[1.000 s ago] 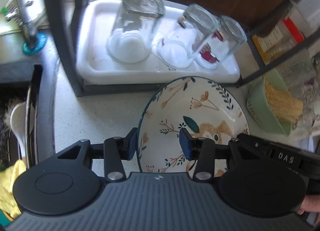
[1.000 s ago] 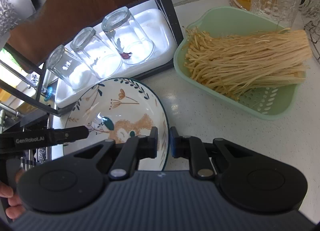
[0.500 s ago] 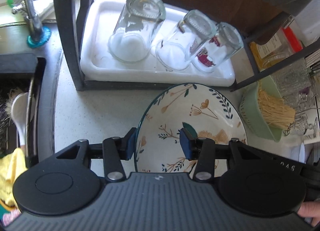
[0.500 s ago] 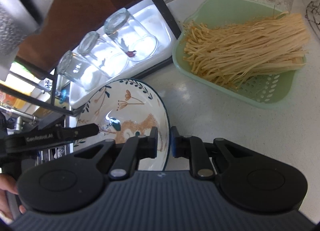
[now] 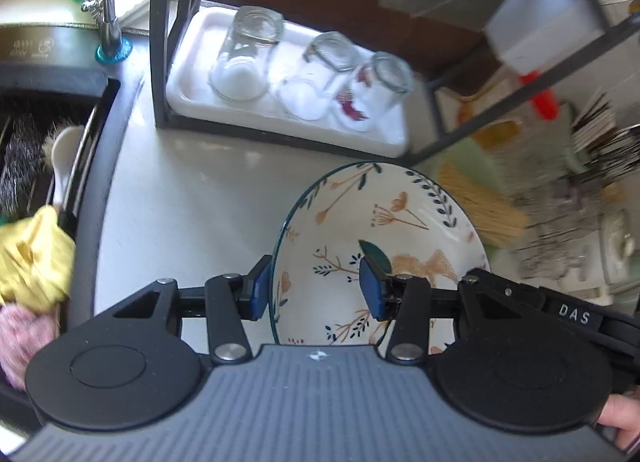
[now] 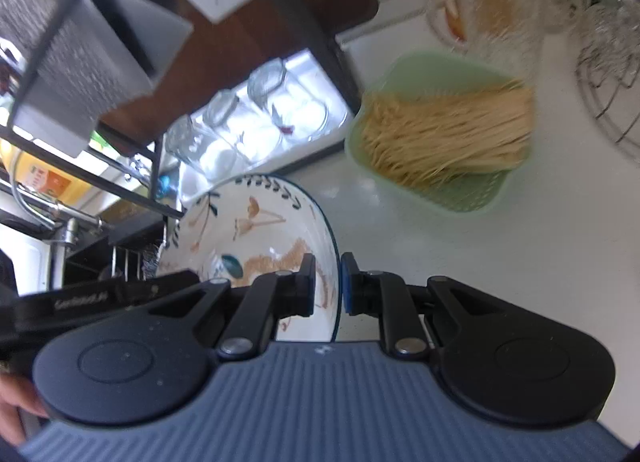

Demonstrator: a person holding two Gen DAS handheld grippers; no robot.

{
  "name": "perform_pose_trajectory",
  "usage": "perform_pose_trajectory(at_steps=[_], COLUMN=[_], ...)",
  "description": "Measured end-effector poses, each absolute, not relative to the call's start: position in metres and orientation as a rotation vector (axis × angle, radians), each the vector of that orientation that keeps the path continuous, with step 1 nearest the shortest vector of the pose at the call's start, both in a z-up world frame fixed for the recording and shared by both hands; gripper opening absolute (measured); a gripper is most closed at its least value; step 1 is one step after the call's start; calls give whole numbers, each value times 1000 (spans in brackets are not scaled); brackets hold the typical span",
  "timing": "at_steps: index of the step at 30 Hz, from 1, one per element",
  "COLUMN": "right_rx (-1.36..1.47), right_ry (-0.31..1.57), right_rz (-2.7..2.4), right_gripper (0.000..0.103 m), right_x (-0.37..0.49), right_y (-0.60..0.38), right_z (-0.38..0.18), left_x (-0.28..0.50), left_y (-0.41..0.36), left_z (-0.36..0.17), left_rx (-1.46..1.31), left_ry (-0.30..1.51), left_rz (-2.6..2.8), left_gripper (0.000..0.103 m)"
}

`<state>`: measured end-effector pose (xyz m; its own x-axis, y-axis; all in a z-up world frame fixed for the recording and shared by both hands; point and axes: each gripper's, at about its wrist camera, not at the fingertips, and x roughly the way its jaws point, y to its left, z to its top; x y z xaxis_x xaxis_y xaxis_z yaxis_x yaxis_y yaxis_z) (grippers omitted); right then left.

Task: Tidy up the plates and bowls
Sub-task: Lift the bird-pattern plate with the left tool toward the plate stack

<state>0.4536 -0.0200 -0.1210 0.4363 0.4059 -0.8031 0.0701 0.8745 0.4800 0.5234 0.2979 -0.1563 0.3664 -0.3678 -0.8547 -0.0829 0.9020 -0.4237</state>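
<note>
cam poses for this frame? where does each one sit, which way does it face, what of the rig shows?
Left wrist: on the left gripper, looking forward and down over the counter at the bowl and the rack's glasses; sink at left. Its open jaws straddle the bowl's rim; the right gripper's arm and a fingertip show at right.
Right wrist: on the right gripper, facing the bowl, noodle basket and glasses. Jaws shut on the bowl's rim; the left gripper's arm and a hand show at left.
Shared: bowl, glasses, basket, rack.

"DAS" on right gripper (image 5: 574, 314), perhaps partial
</note>
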Motion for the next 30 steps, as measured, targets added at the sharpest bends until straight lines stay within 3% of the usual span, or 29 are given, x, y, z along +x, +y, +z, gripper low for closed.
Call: perform_pose_trajectory(at_steps=[16, 30], right_rx=[549, 456], right_ry=[1054, 1122], right_rz=[294, 310], right_gripper=[16, 16], right_x=[399, 366], right_y=[-76, -88], right_z=[-94, -132], left_x=[469, 436], left_y=[262, 238], left_z=[-118, -154], left_rx=[-481, -478], left_ry=[1137, 1208], left_rz=[-168, -154], left_gripper=[51, 51])
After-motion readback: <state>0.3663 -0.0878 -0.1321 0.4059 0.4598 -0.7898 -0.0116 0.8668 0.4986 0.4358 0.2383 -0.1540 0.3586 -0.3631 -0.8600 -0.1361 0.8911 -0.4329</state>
